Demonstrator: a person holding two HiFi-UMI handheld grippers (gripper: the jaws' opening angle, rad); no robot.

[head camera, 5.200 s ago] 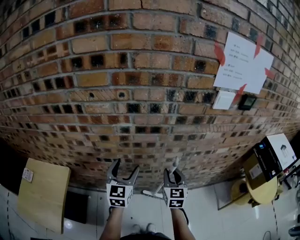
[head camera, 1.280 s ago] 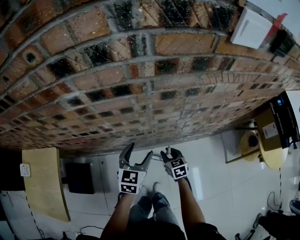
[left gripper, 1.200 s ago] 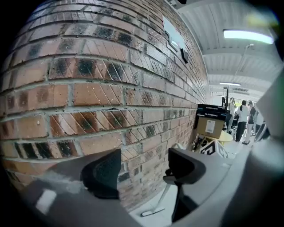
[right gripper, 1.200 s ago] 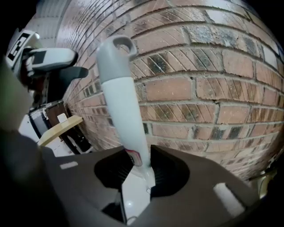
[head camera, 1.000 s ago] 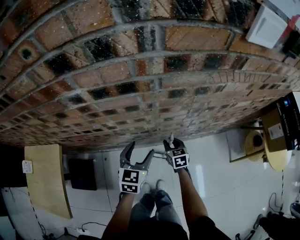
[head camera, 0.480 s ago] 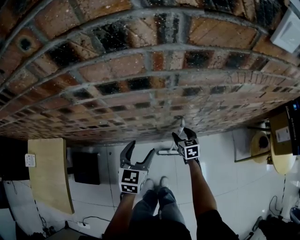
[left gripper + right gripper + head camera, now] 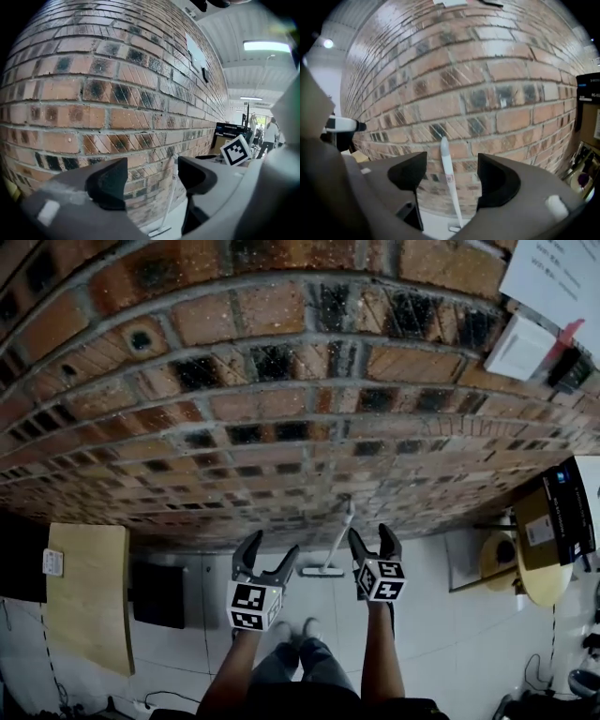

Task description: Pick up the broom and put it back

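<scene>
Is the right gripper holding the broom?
No, the right gripper has just been opening its jaws, which stand apart, and the broom leans on the brick wall beyond them, touching neither.

Broom (image 7: 343, 532) stands leaning against the brick wall (image 7: 281, 427), its head on the floor (image 7: 422, 615) at the wall's foot. Left of it, by the wall: a low box (image 7: 159, 592) beside a board (image 7: 86, 596). Well to the right — a round table (image 7: 547, 582) with boxes (image 7: 539, 531) on it.
</scene>
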